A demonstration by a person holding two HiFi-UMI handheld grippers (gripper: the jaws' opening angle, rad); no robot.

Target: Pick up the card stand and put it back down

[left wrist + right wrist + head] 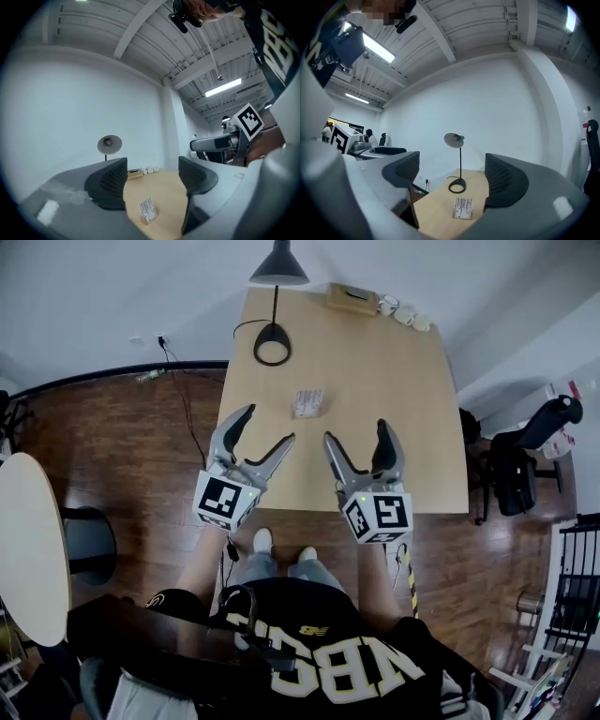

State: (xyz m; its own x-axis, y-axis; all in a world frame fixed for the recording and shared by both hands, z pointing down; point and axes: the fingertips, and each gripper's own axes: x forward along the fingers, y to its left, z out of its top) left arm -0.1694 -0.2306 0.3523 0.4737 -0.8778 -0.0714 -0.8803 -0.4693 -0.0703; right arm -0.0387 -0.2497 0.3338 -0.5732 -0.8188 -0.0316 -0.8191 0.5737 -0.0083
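Holding your left gripper [270, 425] and right gripper [356, 432] open and empty above the table's [375, 371] near edge, you face the card stand [307, 402] mid-table: probably light, stiff, easily tipped; pinch its low base.

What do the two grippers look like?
The left gripper and right gripper each have two curved grey jaws, dark ribbed pads and a white cube with black square markers. The person wears a black top with pale lettering.
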